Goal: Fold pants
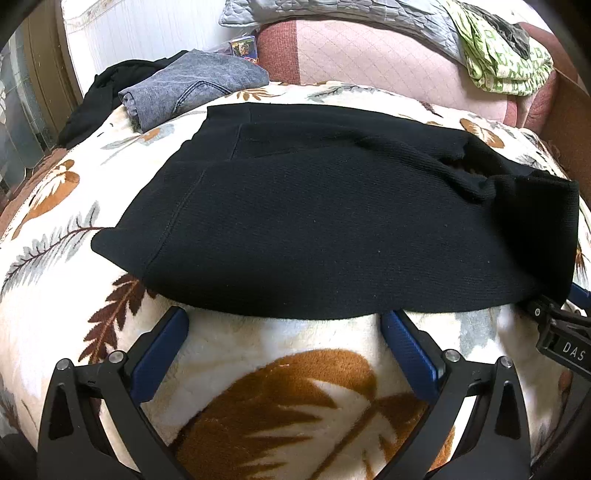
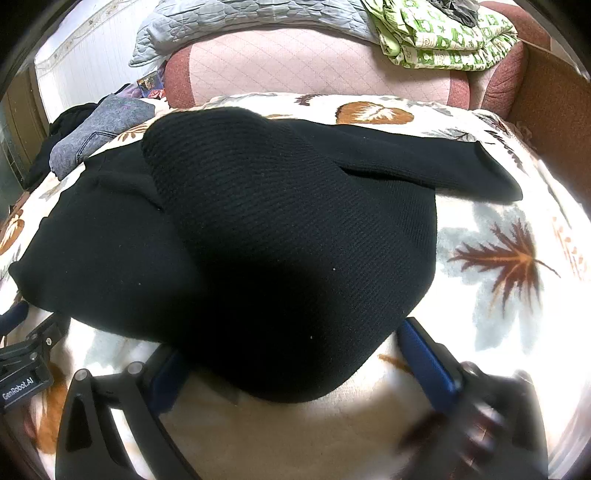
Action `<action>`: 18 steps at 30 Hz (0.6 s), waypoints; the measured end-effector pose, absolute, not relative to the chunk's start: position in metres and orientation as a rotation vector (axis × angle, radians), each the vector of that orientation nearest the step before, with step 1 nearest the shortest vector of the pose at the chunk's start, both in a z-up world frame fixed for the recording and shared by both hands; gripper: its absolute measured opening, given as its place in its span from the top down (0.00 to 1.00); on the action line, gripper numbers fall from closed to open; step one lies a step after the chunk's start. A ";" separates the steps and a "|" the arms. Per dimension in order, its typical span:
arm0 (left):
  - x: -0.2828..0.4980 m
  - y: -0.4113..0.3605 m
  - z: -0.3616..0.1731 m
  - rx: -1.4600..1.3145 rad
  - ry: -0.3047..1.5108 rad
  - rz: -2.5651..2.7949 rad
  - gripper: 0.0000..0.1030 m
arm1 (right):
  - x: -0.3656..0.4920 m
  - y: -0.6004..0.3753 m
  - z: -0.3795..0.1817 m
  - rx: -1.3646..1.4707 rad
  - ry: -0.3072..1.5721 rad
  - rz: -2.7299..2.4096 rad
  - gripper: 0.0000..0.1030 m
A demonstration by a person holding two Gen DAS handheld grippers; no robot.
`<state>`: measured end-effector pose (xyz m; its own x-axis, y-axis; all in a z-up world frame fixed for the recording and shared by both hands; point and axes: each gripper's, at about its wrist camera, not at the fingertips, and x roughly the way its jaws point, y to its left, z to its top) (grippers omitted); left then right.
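Black ribbed pants lie partly folded across a leaf-patterned blanket. My left gripper is open, its blue pads just short of the pants' near edge, holding nothing. In the right wrist view the pants bulge up close in front, with one leg end lying out to the right. My right gripper is open; its blue fingers stand either side of the pants' near fold, which lies between them ungripped. The right gripper also shows at the left view's right edge.
Folded grey jeans and a dark garment lie at the far left of the blanket. A pink sofa back with a grey quilt and green patterned cloth stands behind. A brown wooden side is at the right.
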<state>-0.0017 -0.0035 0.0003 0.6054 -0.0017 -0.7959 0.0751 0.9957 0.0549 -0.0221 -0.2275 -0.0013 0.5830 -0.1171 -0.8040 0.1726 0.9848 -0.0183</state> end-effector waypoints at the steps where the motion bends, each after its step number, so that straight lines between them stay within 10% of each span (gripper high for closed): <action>1: -0.002 -0.004 0.001 0.092 0.922 -0.049 0.00 | -0.022 -0.227 -0.001 0.058 0.937 -0.172 0.00; 18: -0.031 0.017 0.063 0.005 0.852 -0.078 0.00 | -0.072 -0.218 0.060 0.163 0.884 -0.038 0.00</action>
<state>-0.0311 0.0170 0.0629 0.6560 -0.0667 -0.7518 0.0709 0.9971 -0.0266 -0.0715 -0.2181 0.0597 0.6346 0.0342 -0.7721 0.1004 0.9869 0.1262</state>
